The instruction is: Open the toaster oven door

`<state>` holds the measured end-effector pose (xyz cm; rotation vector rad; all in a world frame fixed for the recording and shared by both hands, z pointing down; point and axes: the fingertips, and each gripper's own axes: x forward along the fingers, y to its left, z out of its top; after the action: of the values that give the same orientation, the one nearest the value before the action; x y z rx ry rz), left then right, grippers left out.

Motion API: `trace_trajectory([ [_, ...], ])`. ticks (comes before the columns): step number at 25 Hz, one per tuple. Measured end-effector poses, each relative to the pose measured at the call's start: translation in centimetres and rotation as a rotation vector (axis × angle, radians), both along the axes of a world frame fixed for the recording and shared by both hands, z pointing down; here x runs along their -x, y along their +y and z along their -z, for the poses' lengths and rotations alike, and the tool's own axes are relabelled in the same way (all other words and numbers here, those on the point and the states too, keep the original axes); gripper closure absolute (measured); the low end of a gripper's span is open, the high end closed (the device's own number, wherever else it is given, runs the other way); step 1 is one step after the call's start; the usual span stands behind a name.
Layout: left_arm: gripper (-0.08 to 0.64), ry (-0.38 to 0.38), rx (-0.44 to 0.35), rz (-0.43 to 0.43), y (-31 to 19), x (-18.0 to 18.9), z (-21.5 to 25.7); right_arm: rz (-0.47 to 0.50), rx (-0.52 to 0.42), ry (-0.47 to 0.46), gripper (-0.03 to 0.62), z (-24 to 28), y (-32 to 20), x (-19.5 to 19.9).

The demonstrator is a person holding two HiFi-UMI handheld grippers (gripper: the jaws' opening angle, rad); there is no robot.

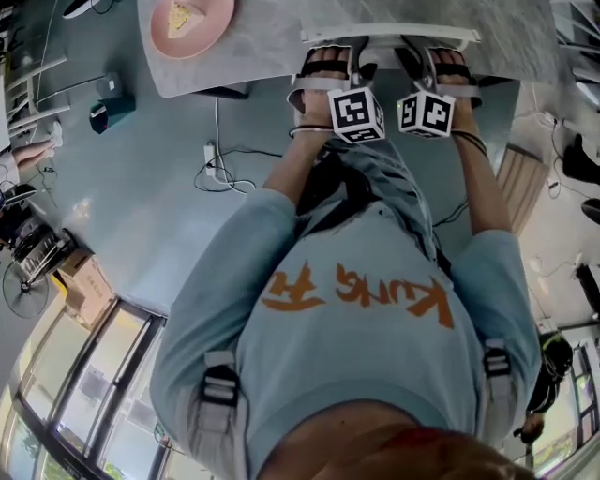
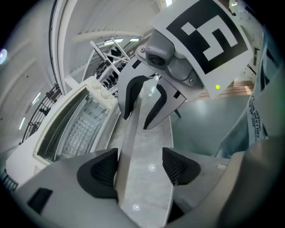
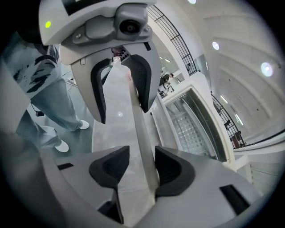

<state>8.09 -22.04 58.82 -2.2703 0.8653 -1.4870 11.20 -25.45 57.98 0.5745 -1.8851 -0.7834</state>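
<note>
This looks like a large open hall set up as a test space. A lone marble surface with a pink plate and a toaster oven stands on a bare grey floor. Around it are loose cables, a cardboard box, tall windows and a balcony railing.

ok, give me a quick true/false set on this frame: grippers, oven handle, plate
1. The toaster oven's handle runs between the left gripper's jaws. True.
2. The left gripper is clamped tight on the handle. False: its jaws stand apart and are not squeezing it.
3. The right gripper is well away from the handle. False: the handle passes between its jaws too, and they are apart.
4. A pink plate with a piece of food sits on the marble table. True.
5. The plate lies on the right gripper's side. False: in the head view it is off to the left gripper's side.
</note>
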Motion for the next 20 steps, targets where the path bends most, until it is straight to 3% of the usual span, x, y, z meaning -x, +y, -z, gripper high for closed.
trace_trajectory([
  [5, 0.220, 0.002, -0.009, -0.027, 0.6, -0.2, -1.3, 0.049, 0.058, -0.001, 0.318, -2.5, 1.4, 0.1],
  [15, 0.171, -0.030, -0.036, -0.060, 1.2, -0.4, -4.5, 0.078, 0.097, 0.021, 0.211, -5.5, 2.4, 0.0],
  [18, 0.147, -0.109, -0.029, -0.068, 2.0, 0.2, -6.7, 0.097, 0.094, 0.033, 0.171, -6.8, 3.0, 0.0],
  [20, 0.144, -0.175, -0.066, -0.052, 1.9, 0.6, -7.6, 0.099, 0.076, 0.049, 0.169, -7.8, 3.3, 0.0],
])
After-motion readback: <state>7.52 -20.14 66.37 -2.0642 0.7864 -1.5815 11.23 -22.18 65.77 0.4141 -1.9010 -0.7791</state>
